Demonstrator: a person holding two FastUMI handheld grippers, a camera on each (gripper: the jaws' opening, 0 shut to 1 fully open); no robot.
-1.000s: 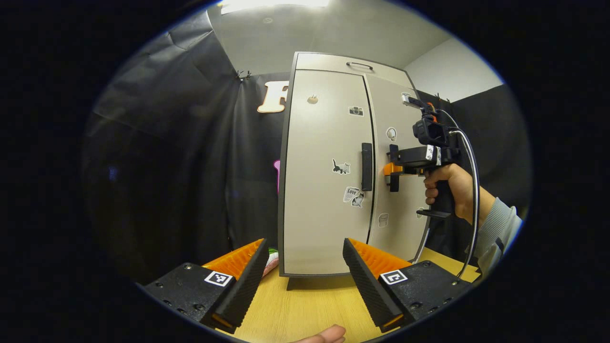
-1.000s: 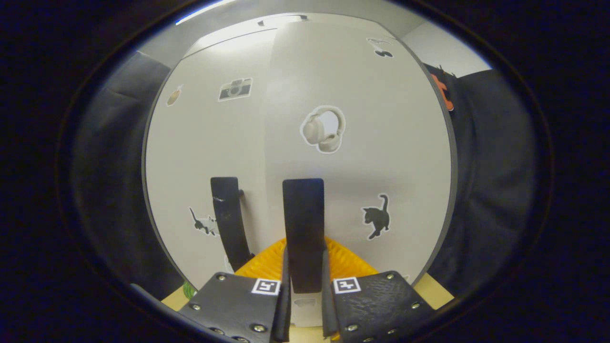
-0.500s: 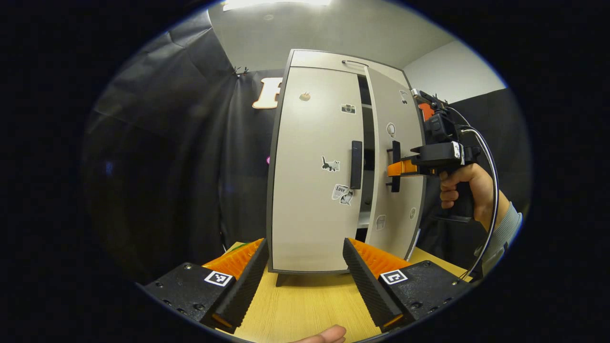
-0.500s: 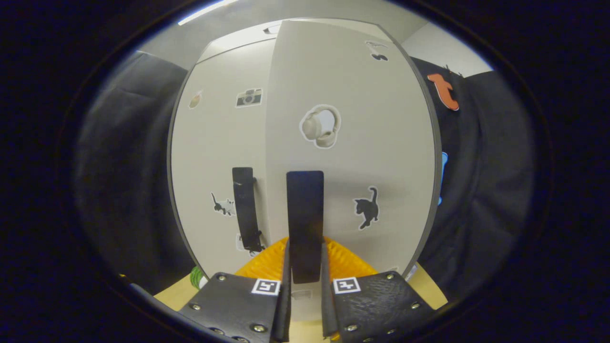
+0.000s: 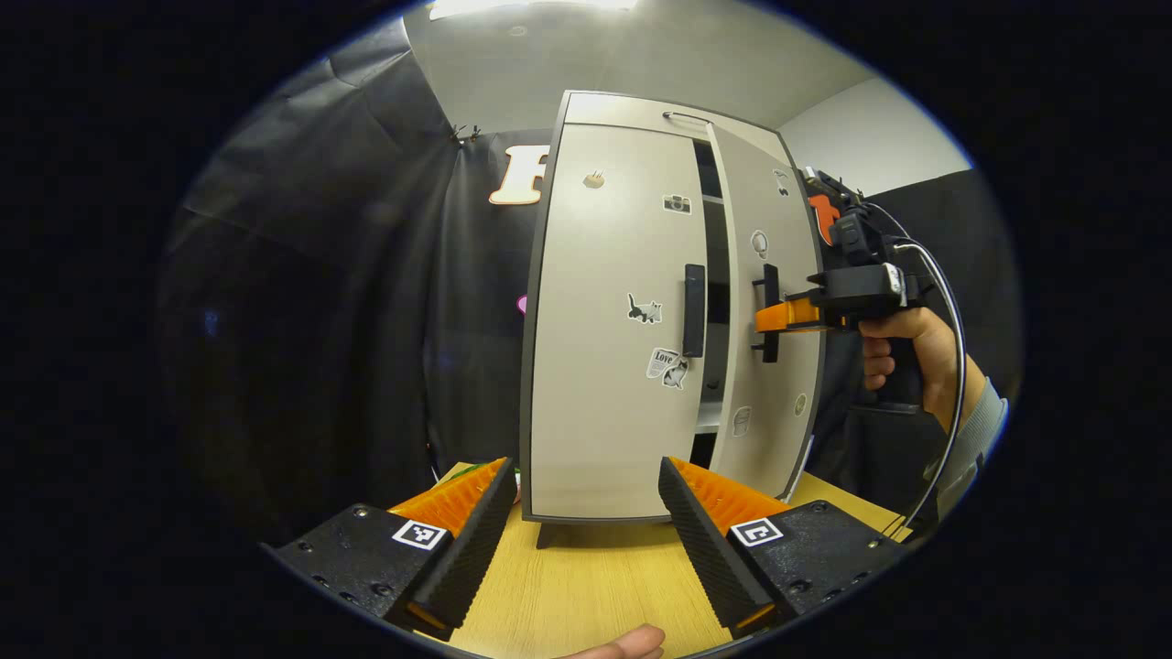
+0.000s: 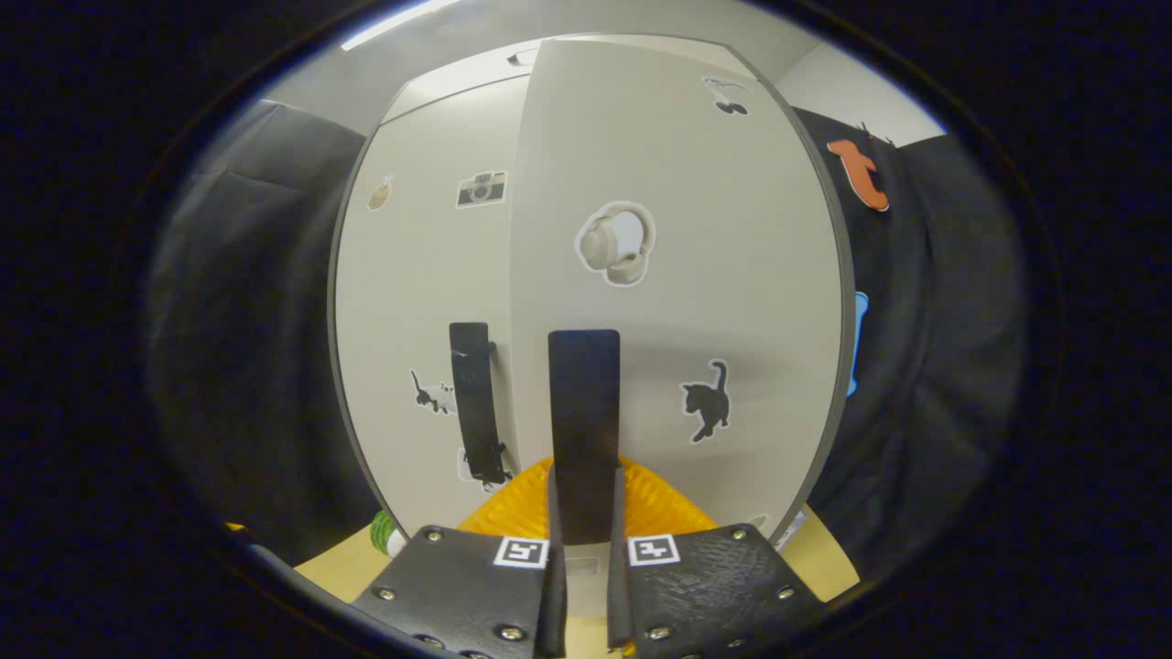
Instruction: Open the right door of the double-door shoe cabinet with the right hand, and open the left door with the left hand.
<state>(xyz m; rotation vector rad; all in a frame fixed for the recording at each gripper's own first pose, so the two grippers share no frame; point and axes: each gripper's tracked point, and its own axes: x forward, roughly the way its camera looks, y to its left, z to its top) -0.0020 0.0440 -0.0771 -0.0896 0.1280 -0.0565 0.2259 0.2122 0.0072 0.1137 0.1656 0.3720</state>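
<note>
Swung ajar since 1s ago: right door (image 5: 765, 311), right tool (image 6: 582, 586) pinching its handle (image 6: 583, 430); left tool (image 5: 581, 540) spread

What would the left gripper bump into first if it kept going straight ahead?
Probably the shoe cabinet's left door, which is shut. The left gripper is open and points over the bare wooden table at that door's lower part. How far off the door stands is hard to judge.

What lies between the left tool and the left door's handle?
Nothing: in the left gripper view, the open left tool faces bare tabletop, then the shut left door carrying its handle.
</note>
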